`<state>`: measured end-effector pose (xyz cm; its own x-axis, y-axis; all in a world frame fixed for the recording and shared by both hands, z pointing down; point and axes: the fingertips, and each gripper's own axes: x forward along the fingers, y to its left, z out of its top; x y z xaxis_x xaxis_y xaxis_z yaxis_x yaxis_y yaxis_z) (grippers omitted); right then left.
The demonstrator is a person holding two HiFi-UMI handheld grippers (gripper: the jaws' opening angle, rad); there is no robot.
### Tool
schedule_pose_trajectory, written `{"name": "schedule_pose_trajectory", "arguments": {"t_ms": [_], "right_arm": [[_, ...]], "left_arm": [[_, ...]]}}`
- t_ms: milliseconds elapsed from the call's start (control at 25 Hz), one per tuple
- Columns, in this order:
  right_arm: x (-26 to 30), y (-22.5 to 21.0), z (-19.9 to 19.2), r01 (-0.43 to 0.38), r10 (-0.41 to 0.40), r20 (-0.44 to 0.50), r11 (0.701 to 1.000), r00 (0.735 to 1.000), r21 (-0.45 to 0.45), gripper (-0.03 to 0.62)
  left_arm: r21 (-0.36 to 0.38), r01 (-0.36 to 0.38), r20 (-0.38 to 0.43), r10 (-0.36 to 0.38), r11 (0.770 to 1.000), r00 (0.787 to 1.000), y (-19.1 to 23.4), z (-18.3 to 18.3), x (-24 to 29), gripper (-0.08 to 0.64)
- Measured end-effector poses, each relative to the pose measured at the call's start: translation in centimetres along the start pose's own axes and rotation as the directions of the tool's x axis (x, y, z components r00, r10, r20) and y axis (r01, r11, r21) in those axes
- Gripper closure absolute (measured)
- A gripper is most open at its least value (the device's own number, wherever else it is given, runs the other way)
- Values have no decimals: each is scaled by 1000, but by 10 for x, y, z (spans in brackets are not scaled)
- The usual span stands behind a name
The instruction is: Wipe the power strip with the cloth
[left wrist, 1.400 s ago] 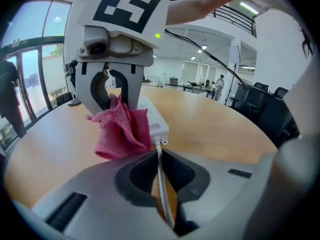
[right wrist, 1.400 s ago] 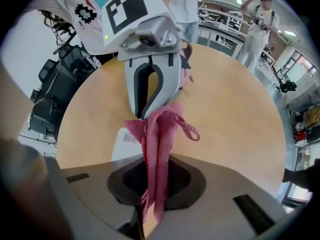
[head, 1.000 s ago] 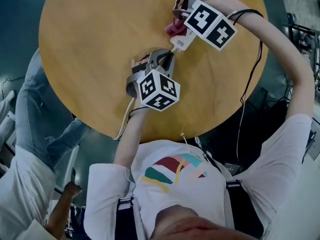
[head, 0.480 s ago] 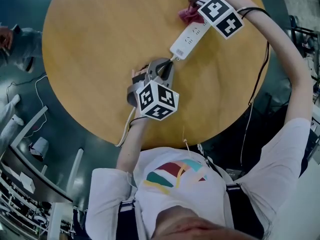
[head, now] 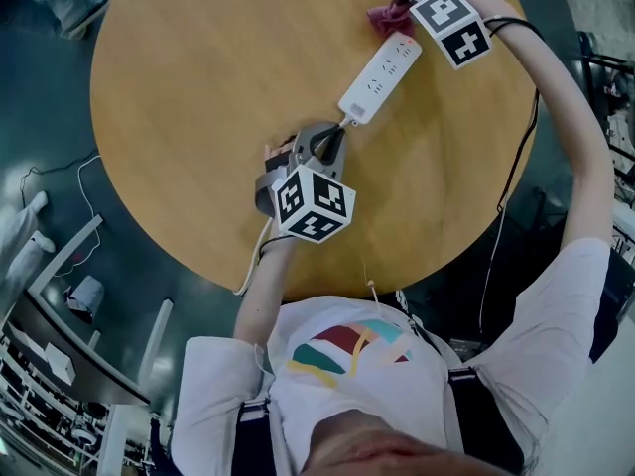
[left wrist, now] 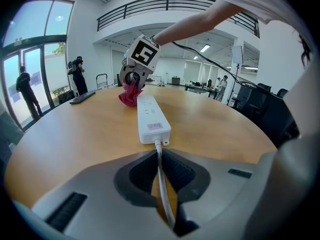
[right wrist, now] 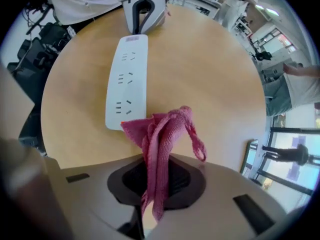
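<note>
A white power strip [head: 379, 77] [left wrist: 150, 119] [right wrist: 127, 81] lies on the round wooden table [head: 218, 97]. My left gripper [head: 319, 145] [left wrist: 161, 179] is shut on the strip's white cord [left wrist: 162, 184] just behind the strip's near end. My right gripper [head: 405, 6] [right wrist: 152, 184] is shut on a red cloth [right wrist: 162, 144] [head: 385, 18] [left wrist: 130, 94]. The cloth's free end rests at the strip's far end, touching its edge. In the head view the marker cube hides the right gripper's jaws.
The cord [head: 253, 256] trails off the table's near edge. A dark flat object [left wrist: 82, 98] lies at the table's far left in the left gripper view. People stand by the windows [left wrist: 25, 91]. Office chairs [left wrist: 252, 101] stand beyond the table's right side.
My right gripper slid the red cloth along the strip from its near end to its far end, uncovering the whole strip. The left gripper kept hold of the cord.
</note>
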<state>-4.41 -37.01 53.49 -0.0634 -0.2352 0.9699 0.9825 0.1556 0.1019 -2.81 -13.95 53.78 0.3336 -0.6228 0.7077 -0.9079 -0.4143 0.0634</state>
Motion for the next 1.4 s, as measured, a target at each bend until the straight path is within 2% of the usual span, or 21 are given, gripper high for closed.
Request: {"name": "schedule_pose_trajectory", "arguments": {"t_ms": [120,240,320,400,440,480,520,560,600,680,720,760,800,840,920,1040,1080,1120,1160,1240,1400], "right_arm": [[-16,-7,-1,73,-80,42,986,996,151,554],[-42,-12,2,144,-168,57,944,984,297,554],[-63,-11,9,191,-228,52,901,972,390,554],[-89,-11,21,243,-317,63,826,946,508,553],[-104,-12,30,264,-371,74,773,926,576,553],[-122,-13,39,280,-433,85,708,897,648,554],[-141,-13,47,289,-499,90,629,862,721,554],[-161,-13,55,291,-569,84,535,818,793,553],[-182,-11,63,284,-638,63,426,768,859,552],[-222,-3,78,232,-761,-7,189,649,954,554],[-239,4,88,182,-806,-43,81,590,980,553],[-252,13,99,130,-839,-78,-9,539,992,554],[-262,23,110,88,-858,-117,-83,501,993,554],[-271,34,122,62,-866,-160,-148,475,987,553],[-287,56,144,32,-860,-255,-269,442,963,554],[-314,87,170,-45,-826,-400,-453,398,890,554],[-322,95,177,-76,-813,-442,-503,378,861,554],[-327,103,186,-106,-805,-475,-540,357,835,554],[-330,109,199,-137,-799,-498,-565,337,814,554],[-329,121,228,-194,-794,-520,-590,315,783,554],[-327,139,265,-296,-788,-553,-615,270,731,554]], "left_arm": [[-7,14,-2,-14,1000,1000,0,1,1,494],[-19,27,2,-27,999,1000,3,3,-1,494],[-61,30,26,-28,998,999,4,6,-3,494],[-167,39,104,-22,985,994,4,13,-13,494],[-231,49,166,-10,972,986,5,20,-24,494],[-284,56,233,12,957,972,7,29,-37,494],[-316,55,295,43,947,955,11,39,-53,494],[-328,45,345,75,944,936,15,50,-69,494],[-324,29,386,104,946,917,20,59,-84,494],[-303,-2,452,146,953,880,30,73,-113,494],[-298,-12,481,161,955,862,33,79,-128,494],[-294,-18,510,173,956,843,35,85,-143,494],[-290,-23,538,183,957,823,36,91,-158,494],[-283,-29,564,190,959,804,35,96,-172,494],[-262,-31,601,188,965,777,26,105,-198,494],[-211,-2,624,136,978,770,2,117,-224,495],[-190,4,633,120,982,765,-4,121,-231,494],[-173,6,642,108,985,759,-10,122,-237,494],[-160,8,650,100,987,754,-15,120,-242,495],[-149,15,655,88,989,750,-26,109,-250,495],[-141,10,671,88,990,736,-41,100,-259,495]]}}
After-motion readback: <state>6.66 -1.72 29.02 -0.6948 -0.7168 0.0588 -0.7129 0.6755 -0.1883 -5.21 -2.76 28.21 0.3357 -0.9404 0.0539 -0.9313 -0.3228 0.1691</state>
